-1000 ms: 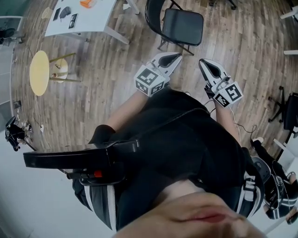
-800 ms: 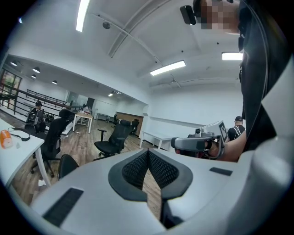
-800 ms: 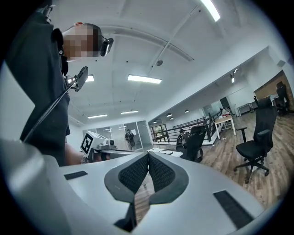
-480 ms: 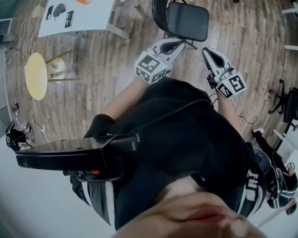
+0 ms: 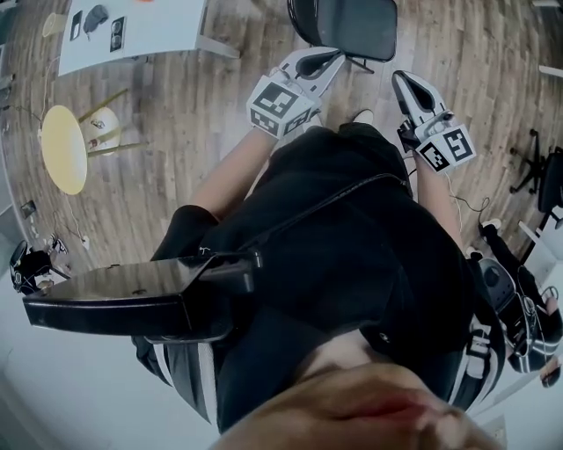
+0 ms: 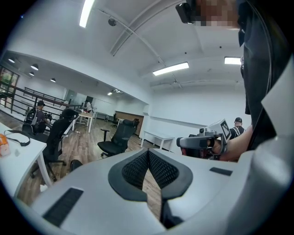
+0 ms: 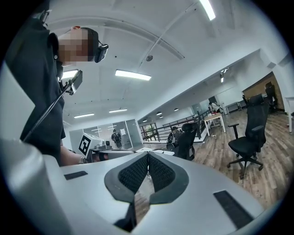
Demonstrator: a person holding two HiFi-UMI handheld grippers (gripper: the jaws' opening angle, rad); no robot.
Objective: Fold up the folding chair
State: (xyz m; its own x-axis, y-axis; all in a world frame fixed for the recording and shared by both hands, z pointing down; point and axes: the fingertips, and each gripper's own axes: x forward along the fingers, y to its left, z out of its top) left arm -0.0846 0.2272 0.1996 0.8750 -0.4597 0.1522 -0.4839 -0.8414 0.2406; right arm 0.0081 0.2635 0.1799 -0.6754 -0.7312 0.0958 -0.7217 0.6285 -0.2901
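Closest to the head camera, the person's black-clad torso fills the middle of the head view, well short of the folding chair. A round yellow table stands far off to the chair's left, on the person's side of it. Both grippers are held out toward the chair. The left gripper has its tip over the near edge of the chair's seat, though contact cannot be told. The right gripper is just off the chair's near right corner, apart from it. Each pair of jaws is pressed pad to pad with nothing between. The chair stands unfolded on the wood floor, seat flat. A white table stands to the chair's left.
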